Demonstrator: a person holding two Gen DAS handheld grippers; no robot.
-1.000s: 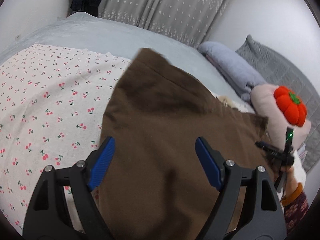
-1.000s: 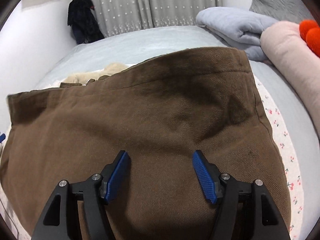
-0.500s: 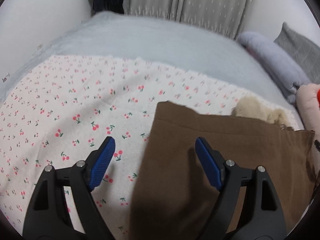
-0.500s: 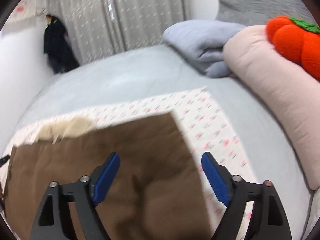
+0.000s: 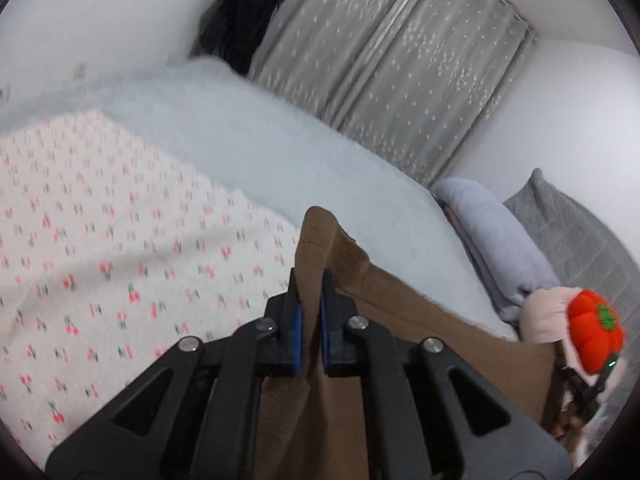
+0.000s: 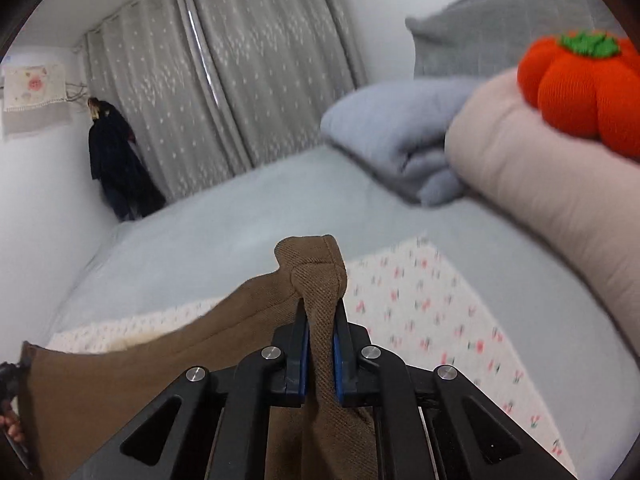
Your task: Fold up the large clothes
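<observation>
A brown garment (image 5: 420, 344) hangs stretched between my two grippers above the bed. My left gripper (image 5: 309, 280) is shut on one corner of it, the cloth bunched between the blue pads. My right gripper (image 6: 321, 308) is shut on the other corner (image 6: 320, 264), which sticks up past the fingertips. The brown cloth (image 6: 120, 380) runs left from it toward the other gripper at the frame's edge. The right gripper shows small at the right edge of the left wrist view (image 5: 580, 384).
A white cherry-print cloth (image 5: 100, 260) lies on the pale blue bed (image 5: 260, 152). A grey-blue folded blanket (image 6: 400, 140), a pink pillow (image 6: 540, 184) with an orange pumpkin plush (image 6: 580, 92) and a grey pillow (image 5: 580, 248) lie at the head. Grey curtains (image 6: 240, 80) and dark hanging clothes (image 6: 116, 160) stand behind.
Both grippers were open above the flat brown garment. They have shut on its two corners and lifted the edge off the cherry-print cloth.
</observation>
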